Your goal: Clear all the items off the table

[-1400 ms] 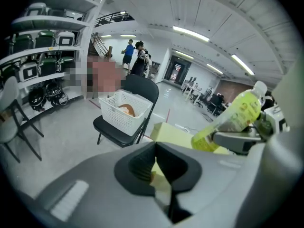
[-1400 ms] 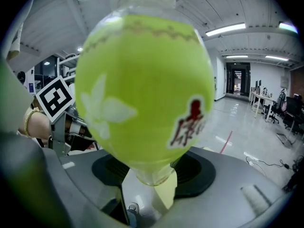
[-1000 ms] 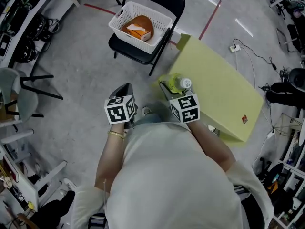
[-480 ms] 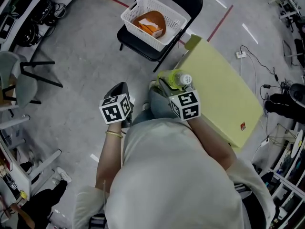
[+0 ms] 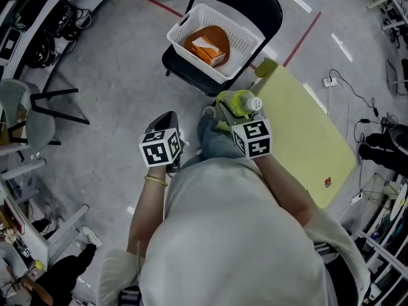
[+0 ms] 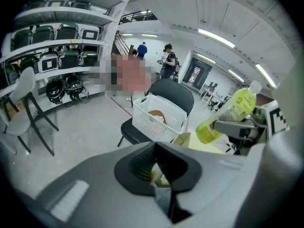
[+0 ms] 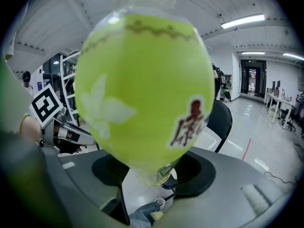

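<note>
Right gripper view: rounded, glossy yellow-green plastic bottle (image 7: 142, 94), white leaf print, dark red Chinese lettering, clamped in right gripper (image 5: 237, 110) near white lattice basket (image 5: 239, 40). Left gripper (image 5: 167, 121) clenched, empty.

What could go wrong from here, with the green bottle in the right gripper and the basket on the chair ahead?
1. The right gripper seems to clamp the green bottle low on its body, so it may tilt or slip.
2. The white basket sits loose on the black chair; a hard drop could shift it.
3. The orange package fills part of the basket, so the bottle may land on it and roll.
</note>
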